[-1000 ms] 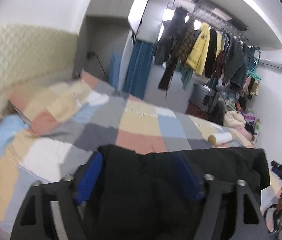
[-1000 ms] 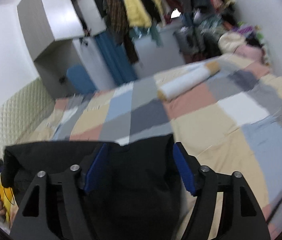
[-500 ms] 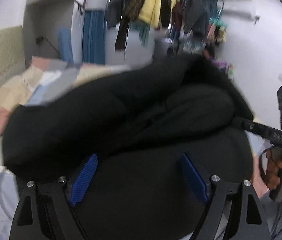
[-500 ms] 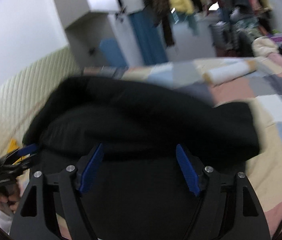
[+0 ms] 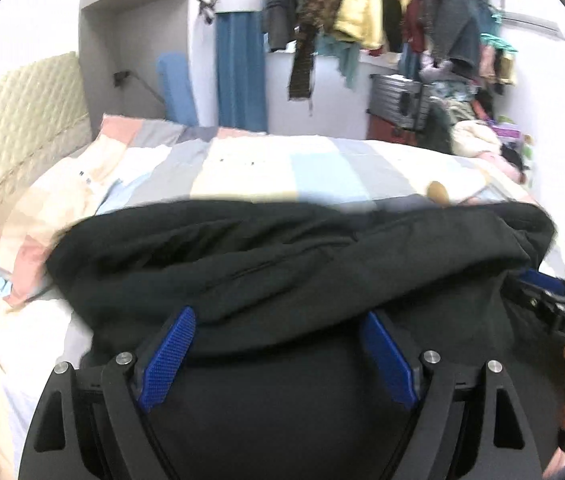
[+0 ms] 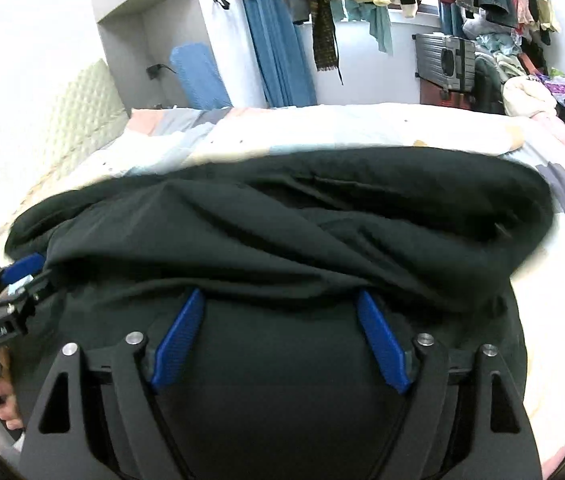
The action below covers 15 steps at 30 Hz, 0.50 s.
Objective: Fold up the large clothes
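Folding underway: you have black garment [image 5: 302, 248] bunched across bed [image 5: 242, 164], thick roll of cloth lying just ahead of both claws. Left claw [image 5: 278, 354] spread wide, pads apart, cloth lying between and under them, nothing pinched. Right claw [image 6: 280, 338] opening now, fabric between its pads but pads not pressing. Judgement: one fold laid over, edges uneven. Left for you: flatten, square up, fold again into compact stack.

Bare quilt [image 5: 242, 168] beyond black garment [image 5: 282, 248]
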### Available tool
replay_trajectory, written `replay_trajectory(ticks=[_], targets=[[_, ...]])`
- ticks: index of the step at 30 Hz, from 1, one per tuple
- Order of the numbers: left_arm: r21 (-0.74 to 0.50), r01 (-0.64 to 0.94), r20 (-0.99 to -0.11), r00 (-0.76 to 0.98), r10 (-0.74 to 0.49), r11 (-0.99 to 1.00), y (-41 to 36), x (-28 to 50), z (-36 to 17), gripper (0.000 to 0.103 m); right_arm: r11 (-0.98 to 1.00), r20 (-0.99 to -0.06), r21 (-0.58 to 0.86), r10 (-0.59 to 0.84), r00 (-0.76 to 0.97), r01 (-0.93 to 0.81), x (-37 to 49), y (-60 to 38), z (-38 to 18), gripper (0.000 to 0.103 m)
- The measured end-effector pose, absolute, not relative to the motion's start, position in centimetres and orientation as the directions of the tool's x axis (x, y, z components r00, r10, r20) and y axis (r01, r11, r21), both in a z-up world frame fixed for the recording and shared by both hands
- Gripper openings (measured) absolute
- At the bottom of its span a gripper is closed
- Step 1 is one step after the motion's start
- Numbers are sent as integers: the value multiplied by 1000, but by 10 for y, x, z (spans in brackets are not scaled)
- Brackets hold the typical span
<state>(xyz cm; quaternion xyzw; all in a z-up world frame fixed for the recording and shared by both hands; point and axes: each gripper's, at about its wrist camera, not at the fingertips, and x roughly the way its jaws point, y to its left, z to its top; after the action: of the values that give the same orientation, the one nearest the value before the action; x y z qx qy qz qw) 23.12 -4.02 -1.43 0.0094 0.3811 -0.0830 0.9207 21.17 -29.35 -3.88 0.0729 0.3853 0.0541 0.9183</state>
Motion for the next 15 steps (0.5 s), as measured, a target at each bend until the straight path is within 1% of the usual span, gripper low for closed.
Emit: replay_trajectory(ticks=[4, 6, 11, 15], targets=[[-91, 164, -778, 604, -172, 982, -39, 258, -50, 85, 973, -737, 230, 184, 650, -15, 226, -297, -60, 85], [-95, 168, -777, 603, -178, 981, -41, 262, -60, 85, 970, -745, 245, 193, 638, -8, 231, -299, -73, 87], [-74, 173, -762, 625, -168, 982, -41, 261, -77, 86, 978, -756, 209, 176, 631, -22, 239, -291, -83, 92], [-123, 153, -787, 586, -191, 980, -39, 276, -92, 90, 980, -770, 198, 167, 616, -18, 254, -288, -94, 94]])
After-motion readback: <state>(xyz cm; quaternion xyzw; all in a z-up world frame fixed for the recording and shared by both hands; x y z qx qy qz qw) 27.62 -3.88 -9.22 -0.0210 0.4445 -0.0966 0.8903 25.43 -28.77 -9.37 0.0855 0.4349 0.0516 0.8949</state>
